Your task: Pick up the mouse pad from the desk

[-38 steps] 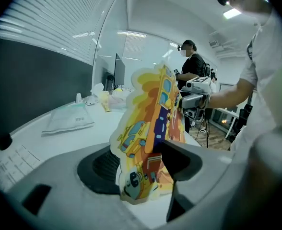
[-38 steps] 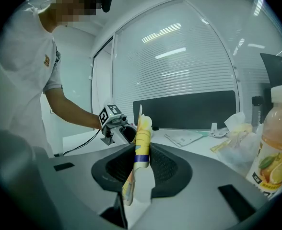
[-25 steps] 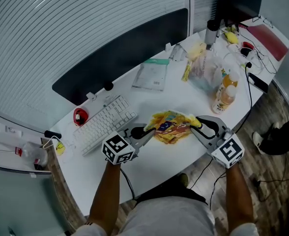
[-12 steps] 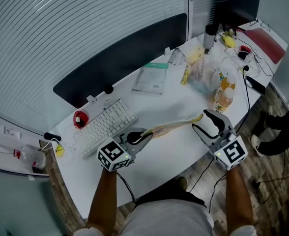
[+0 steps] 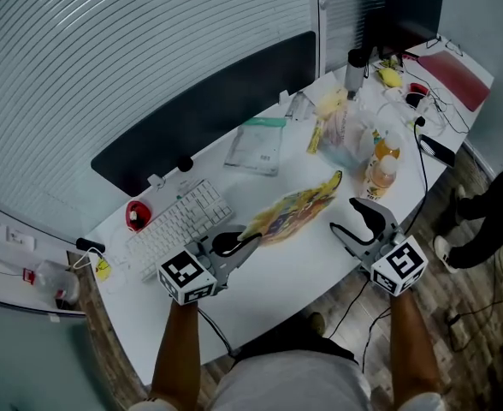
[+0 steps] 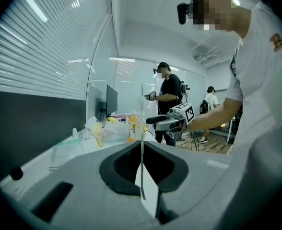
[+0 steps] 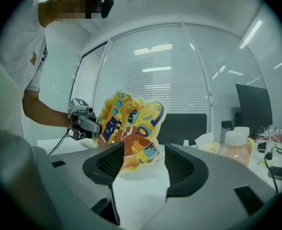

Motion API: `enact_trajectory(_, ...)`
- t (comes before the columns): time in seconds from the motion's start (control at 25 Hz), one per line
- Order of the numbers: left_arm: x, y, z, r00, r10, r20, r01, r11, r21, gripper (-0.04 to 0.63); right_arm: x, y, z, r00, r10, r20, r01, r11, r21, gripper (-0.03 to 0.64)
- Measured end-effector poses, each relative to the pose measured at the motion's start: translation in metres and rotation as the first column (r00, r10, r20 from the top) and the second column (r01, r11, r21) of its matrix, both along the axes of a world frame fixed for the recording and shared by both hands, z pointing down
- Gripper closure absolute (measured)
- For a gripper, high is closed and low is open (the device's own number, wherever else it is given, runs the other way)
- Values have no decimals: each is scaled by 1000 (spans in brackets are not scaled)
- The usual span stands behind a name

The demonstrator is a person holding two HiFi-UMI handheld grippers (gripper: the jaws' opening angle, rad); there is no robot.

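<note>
The mouse pad (image 5: 294, 210), a thin sheet printed in yellow and orange cartoon colours, hangs tilted in the air above the white desk (image 5: 296, 272). My left gripper (image 5: 250, 240) is shut on the pad's near left edge. In the left gripper view the mouse pad (image 6: 142, 143) shows edge-on as a thin line pinched between the jaws. My right gripper (image 5: 346, 217) stands just right of the pad and apart from it, its jaws opening with nothing between them. The right gripper view faces the mouse pad's (image 7: 129, 128) printed side, with the left gripper (image 7: 86, 123) at its left edge.
A white keyboard (image 5: 179, 223) and a black mouse (image 5: 226, 243) lie by my left gripper. Behind are a clear envelope (image 5: 257, 148), plastic bags, an orange drink bottle (image 5: 380, 171), cables and a monitor (image 5: 410, 11). A dark panel (image 5: 209, 101) backs the desk. Other people (image 6: 169, 99) stand beyond.
The mouse pad lay on the desk with both grippers at its ends. My right gripper has let go and opened, and my left gripper has raised the pad off the desk.
</note>
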State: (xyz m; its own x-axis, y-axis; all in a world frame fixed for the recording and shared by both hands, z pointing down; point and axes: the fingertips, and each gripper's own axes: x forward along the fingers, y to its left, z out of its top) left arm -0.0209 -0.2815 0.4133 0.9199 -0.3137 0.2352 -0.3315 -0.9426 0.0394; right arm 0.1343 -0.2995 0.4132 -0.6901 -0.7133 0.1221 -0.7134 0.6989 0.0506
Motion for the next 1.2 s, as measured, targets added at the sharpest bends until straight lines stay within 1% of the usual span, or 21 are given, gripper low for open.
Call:
enact_trajectory(0.16, 3, 8, -14, 999, 31, -27, -30, 999, 15, 574, 7, -4, -1, 996, -9, 84, 13, 999, -46, 373)
enact_trajectory(0.24, 4, 11, -19, 998, 49, -40, -48, 999, 24, 573, 7, -5, -4, 991, -35, 129, 43, 997, -62, 368)
enact_trajectory(0.32, 5, 15, -23, 997, 53, -63, -52, 999, 15, 574, 5, -5, -7, 984, -69, 164, 82, 994, -72, 367)
enact_trajectory(0.48, 10, 24, -34, 988, 85, -127, -86, 996, -4, 574, 0, -4, -13, 970, -124, 208, 144, 986, -83, 367)
enact_trajectory(0.64, 14, 28, -42, 977, 114, -182, -118, 993, -12, 574, -8, -2, -28, 932, -190, 308, 222, 972, -74, 368)
enact_trajectory(0.72, 16, 28, -45, 973, 114, -200, -120, 993, -18, 573, -12, 0, -35, 917, -208, 342, 242, 968, -61, 370)
enact_trajectory(0.8, 17, 28, -46, 971, 101, -217, -110, 993, -31, 574, -12, 3, -40, 913, -206, 353, 237, 970, -47, 410)
enact_trajectory(0.84, 18, 27, -47, 970, 88, -226, -98, 995, -36, 573, -9, 3, -43, 912, -200, 357, 227, 973, -35, 416)
enact_trajectory(0.96, 19, 16, -53, 969, 31, -245, -42, 998, -42, 574, -1, 2, -57, 914, -183, 362, 192, 981, 12, 494)
enact_trajectory(1.08, 18, 9, -54, 970, -40, -239, 27, 998, -58, 573, 1, 7, -66, 926, -165, 340, 159, 986, 46, 542)
enact_trajectory(1.2, 20, 2, -58, 967, -105, -234, 90, 993, -71, 572, 2, 12, -75, 945, -140, 295, 122, 989, 79, 562)
